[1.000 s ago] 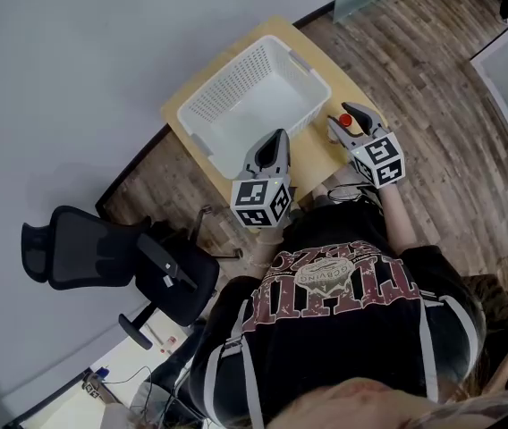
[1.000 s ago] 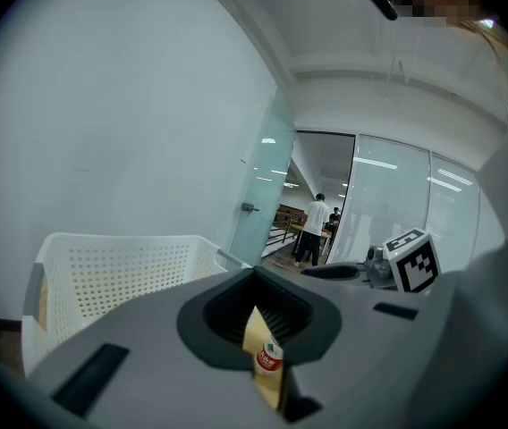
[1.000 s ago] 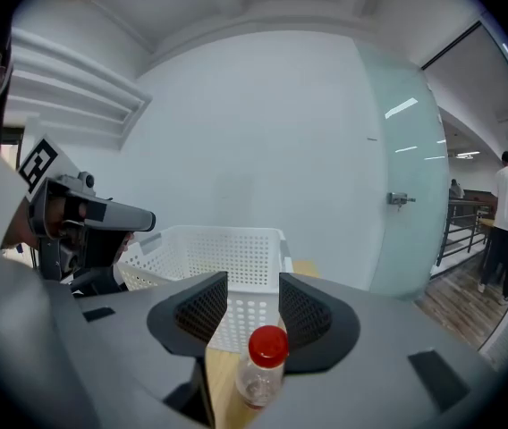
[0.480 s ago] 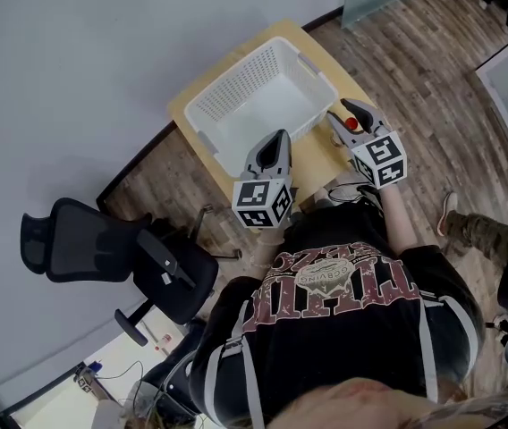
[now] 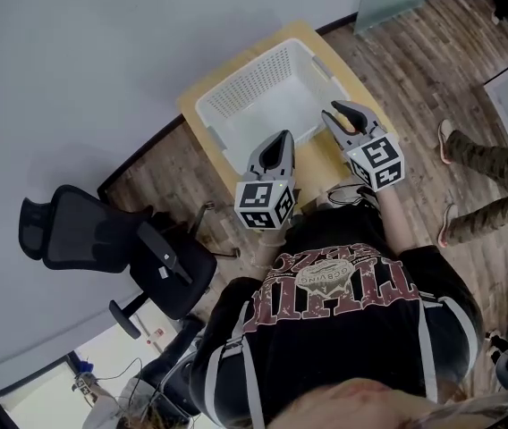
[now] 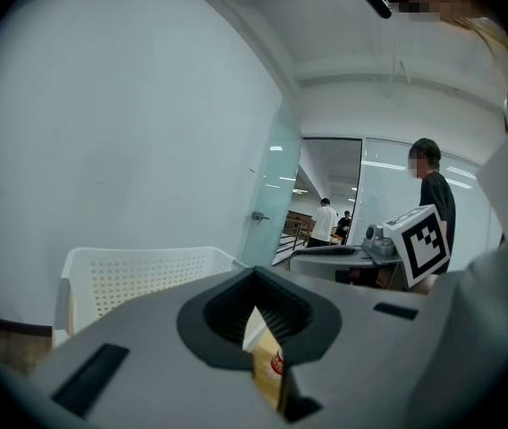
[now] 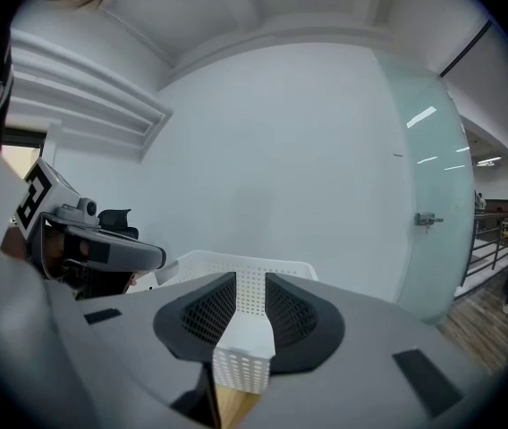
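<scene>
Plainly, my left claw (image 5: 279,139) is pinched together on a thin tan packet (image 6: 268,365) with a red mark. It grips the packet by its edge, so the packet stands upright in the narrow slit rather than flopping. I hold it over the bare front of the desk (image 5: 315,155), just short of the white basket (image 5: 247,80). My right claw (image 5: 336,109) is spread with nothing in it, its tips by the basket's near corner, and I judge that this height lets it clear the rim. The basket sits in the middle of the small desk, within reach of both arms. The head view gives me the layout: both claws side by side, and a black chair (image 5: 75,239) off to my left on the wood floor. The packet, though, is hidden there under the claw, and only the left gripper view shows it. The right gripper view alone shows the basket's perforated corner framed in the gap between the spread jaws; whether they touch it I cannot tell.
</scene>
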`<state>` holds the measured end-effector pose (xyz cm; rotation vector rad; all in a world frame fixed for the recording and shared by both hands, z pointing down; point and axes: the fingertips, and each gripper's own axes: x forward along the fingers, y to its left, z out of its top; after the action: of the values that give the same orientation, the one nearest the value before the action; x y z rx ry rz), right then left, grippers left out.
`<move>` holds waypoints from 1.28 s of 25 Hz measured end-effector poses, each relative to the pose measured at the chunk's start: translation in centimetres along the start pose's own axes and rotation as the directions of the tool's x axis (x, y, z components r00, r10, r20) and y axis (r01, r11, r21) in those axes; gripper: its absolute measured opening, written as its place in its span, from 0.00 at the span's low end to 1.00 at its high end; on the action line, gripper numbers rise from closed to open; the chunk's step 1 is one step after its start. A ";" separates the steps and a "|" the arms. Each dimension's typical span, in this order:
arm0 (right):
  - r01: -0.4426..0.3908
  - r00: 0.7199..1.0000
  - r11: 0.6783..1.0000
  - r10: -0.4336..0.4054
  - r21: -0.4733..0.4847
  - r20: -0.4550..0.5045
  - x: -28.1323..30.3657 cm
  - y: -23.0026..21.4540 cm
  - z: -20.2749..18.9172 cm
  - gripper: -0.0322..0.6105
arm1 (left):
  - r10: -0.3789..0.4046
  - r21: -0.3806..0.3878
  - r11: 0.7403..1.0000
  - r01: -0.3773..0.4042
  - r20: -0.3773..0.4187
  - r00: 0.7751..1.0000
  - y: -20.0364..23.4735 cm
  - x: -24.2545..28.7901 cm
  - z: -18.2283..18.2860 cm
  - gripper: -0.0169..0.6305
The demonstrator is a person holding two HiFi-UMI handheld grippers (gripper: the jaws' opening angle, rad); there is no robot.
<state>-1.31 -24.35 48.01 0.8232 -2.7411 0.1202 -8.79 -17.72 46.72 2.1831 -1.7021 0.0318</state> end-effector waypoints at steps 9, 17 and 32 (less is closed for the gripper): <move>-0.054 0.998 0.998 0.054 -0.015 0.031 1.8 1.7 1.6 0.12 | 0.032 0.002 0.999 -0.032 0.019 0.999 1.1 -0.8 0.5 0.10; -0.119 0.992 0.993 0.120 -0.019 0.049 3.2 3.6 2.6 0.09 | 0.066 0.000 0.998 -0.067 0.036 0.997 2.3 -1.5 0.7 0.10; -0.234 0.968 0.972 0.236 -0.036 0.081 4.7 7.3 4.7 0.08 | 0.094 0.003 0.996 -0.095 0.062 0.994 3.5 -2.9 1.4 0.10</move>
<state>-10.21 -21.44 44.88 0.5036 -2.9054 0.0983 -13.17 -16.19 45.69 2.1268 -1.8404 -0.0054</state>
